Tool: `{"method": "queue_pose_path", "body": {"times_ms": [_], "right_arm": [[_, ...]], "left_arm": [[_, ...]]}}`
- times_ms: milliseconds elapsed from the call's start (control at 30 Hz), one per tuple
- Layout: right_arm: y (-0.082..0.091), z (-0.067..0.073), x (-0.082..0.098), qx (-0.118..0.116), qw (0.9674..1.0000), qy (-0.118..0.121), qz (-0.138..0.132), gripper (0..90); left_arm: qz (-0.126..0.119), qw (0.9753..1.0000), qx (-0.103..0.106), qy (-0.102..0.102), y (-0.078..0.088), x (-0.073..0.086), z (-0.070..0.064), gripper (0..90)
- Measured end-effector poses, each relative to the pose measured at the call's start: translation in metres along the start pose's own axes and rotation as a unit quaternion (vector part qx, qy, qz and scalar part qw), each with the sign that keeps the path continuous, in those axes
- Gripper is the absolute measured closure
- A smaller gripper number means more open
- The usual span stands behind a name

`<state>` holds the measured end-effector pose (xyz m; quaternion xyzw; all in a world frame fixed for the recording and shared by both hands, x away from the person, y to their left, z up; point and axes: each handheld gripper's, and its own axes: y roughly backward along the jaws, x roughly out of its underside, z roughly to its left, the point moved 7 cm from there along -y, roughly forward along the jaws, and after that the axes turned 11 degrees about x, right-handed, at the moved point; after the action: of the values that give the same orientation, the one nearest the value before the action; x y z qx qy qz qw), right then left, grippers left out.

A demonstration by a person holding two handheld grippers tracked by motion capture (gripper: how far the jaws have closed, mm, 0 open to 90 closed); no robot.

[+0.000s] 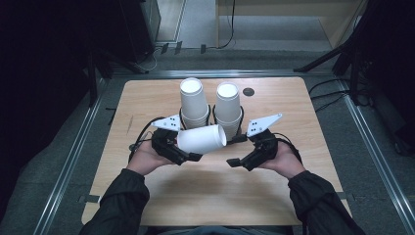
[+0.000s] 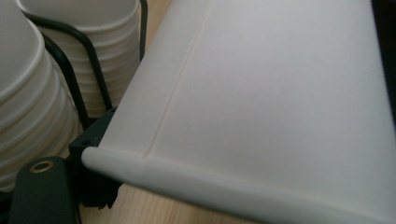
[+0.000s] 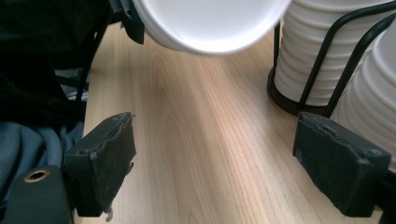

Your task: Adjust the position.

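A single white paper cup [image 1: 201,139] lies on its side above the table, mouth towards the right, and my left gripper [image 1: 189,148] is shut on it. In the left gripper view the cup's wall and rolled rim [image 2: 261,93] stretch across the frame, with one black pad [image 2: 91,140] pressed against the rim at the left. My right gripper [image 1: 235,151] sits just right of the cup's mouth, open and holding nothing. Its two worn pads stand wide apart over bare wood [image 3: 215,140], and the cup's mouth [image 3: 210,23] hangs beyond them.
Two tall stacks of white cups [image 1: 193,103] [image 1: 228,107] stand in black wire holders just behind both grippers. The wooden table [image 1: 142,98] has a small dark hole [image 1: 248,91] near its far edge. Grey floor and dark stands surround the table.
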<state>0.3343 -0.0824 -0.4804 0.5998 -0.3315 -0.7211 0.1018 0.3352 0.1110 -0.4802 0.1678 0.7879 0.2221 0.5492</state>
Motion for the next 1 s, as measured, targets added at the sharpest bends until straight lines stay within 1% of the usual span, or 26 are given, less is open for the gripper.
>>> {"method": "queue_pose_path", "body": {"times_ms": [33, 100, 133, 167, 200, 233, 267, 300, 333, 367, 400, 433, 467, 500, 533, 600, 667, 700, 733, 767, 833, 867, 900, 933, 967, 1000], "right_arm": [[-0.001, 0.000, 0.001, -0.001, 1.0000, 0.005, 0.001, 13.7], [-0.003, 0.001, 0.004, 0.010, 0.9996, 0.023, 0.013, 13.8], [-0.003, 0.001, 0.004, 0.010, 0.9996, 0.023, 0.013, 13.8], [-0.005, 0.000, 0.005, 0.015, 0.9993, 0.030, 0.020, 13.8], [-0.005, 0.000, 0.005, 0.015, 0.9993, 0.030, 0.020, 13.8], [-0.005, 0.000, 0.006, 0.015, 0.9992, 0.028, 0.023, 13.8], [-0.006, 0.000, 0.007, 0.016, 0.9990, 0.033, 0.026, 13.8], [-0.006, 0.000, 0.007, 0.017, 0.9989, 0.035, 0.027, 13.8], [-0.006, 0.000, 0.007, 0.017, 0.9989, 0.035, 0.027, 13.8], [-0.006, 0.000, 0.007, 0.017, 0.9989, 0.036, 0.025, 13.8], [-0.006, 0.000, 0.007, 0.017, 0.9989, 0.036, 0.025, 13.8], [-0.005, -0.001, 0.007, 0.019, 0.9988, 0.037, 0.026, 13.9], [-0.005, -0.001, 0.007, 0.019, 0.9988, 0.037, 0.026, 13.9], [-0.005, -0.001, 0.008, 0.021, 0.9987, 0.036, 0.029, 13.9], [-0.006, -0.002, 0.008, 0.022, 0.9986, 0.039, 0.029, 13.9], [-0.006, -0.002, 0.008, 0.024, 0.9983, 0.044, 0.030, 13.9], [-0.008, -0.002, 0.008, 0.025, 0.9982, 0.046, 0.031, 14.0], [-0.008, -0.002, 0.008, 0.025, 0.9982, 0.046, 0.031, 14.0], [-0.008, -0.002, 0.009, 0.022, 0.9982, 0.046, 0.031, 14.0], [-0.008, -0.001, 0.009, 0.016, 0.9983, 0.048, 0.030, 14.0], [-0.008, -0.002, 0.008, 0.017, 0.9983, 0.048, 0.030, 14.0], [-0.008, -0.002, 0.008, 0.016, 0.9984, 0.047, 0.028, 13.9], [-0.008, -0.003, 0.008, 0.019, 0.9983, 0.047, 0.028, 14.0], [-0.008, -0.003, 0.008, 0.019, 0.9983, 0.047, 0.028, 14.0], [-0.009, -0.003, 0.007, 0.020, 0.9983, 0.048, 0.028, 14.0], [-0.009, -0.003, 0.007, 0.020, 0.9983, 0.048, 0.028, 14.0]], "left_arm": [[0.008, 0.9999, -0.004, -0.004, -0.001, 0.000, 0.000, 12.9], [0.017, 0.9998, -0.007, -0.009, -0.001, -0.003, -0.001, 12.8], [0.017, 0.9998, -0.007, -0.009, -0.001, -0.003, -0.001, 12.8], [0.023, 0.9997, -0.005, -0.005, -0.001, -0.003, -0.001, 12.8], [0.030, 0.9995, -0.011, -0.007, -0.001, -0.004, 0.000, 12.8], [0.038, 0.9992, -0.010, -0.003, -0.001, -0.004, 0.000, 12.8], [0.055, 0.9983, -0.021, -0.005, -0.003, -0.003, 0.001, 12.8], [0.060, 0.9981, -0.016, -0.002, -0.004, -0.002, 0.001, 12.7], [0.060, 0.9981, -0.016, -0.002, -0.004, -0.002, 0.001, 12.4], [0.071, 0.9973, -0.016, 0.002, -0.007, 0.000, 0.001, 12.3], [0.071, 0.9973, -0.016, 0.002, -0.007, 0.000, 0.001, 12.3], [0.082, 0.9965, -0.012, 0.010, -0.009, 0.003, 0.002, 12.4], [0.092, 0.9956, -0.017, 0.009, -0.010, 0.005, 0.004, 12.4], [0.099, 0.9947, -0.022, 0.014, -0.012, 0.006, 0.005, 12.4], [0.105, 0.9941, -0.019, 0.021, -0.013, 0.008, 0.005, 12.4], [0.112, 0.9933, -0.016, 0.025, -0.016, 0.008, 0.006, 12.4], [0.119, 0.9927, -0.012, 0.015, -0.019, 0.007, 0.005, 12.4], [0.120, 0.9926, -0.006, 0.014, -0.021, 0.006, 0.004, 12.4], [0.128, 0.9917, -0.004, 0.008, -0.023, 0.004, 0.003, 12.4], [0.134, 0.9910, -0.003, 0.008, -0.025, 0.003, 0.003, 12.5], [0.153, 0.9882, 0.000, 0.002, -0.031, 0.001, 0.004, 12.4], [0.160, 0.9872, -0.002, 0.003, -0.034, -0.001, 0.004, 12.4], [0.171, 0.9852, -0.004, -0.001, -0.038, -0.004, 0.005, 12.4], [0.171, 0.9852, -0.004, -0.001, -0.038, -0.004, 0.005, 12.4], [0.175, 0.9845, -0.003, -0.001, -0.041, -0.006, 0.005, 12.4], [0.182, 0.9830, -0.016, -0.013, -0.043, -0.007, 0.006, 12.4]]}}
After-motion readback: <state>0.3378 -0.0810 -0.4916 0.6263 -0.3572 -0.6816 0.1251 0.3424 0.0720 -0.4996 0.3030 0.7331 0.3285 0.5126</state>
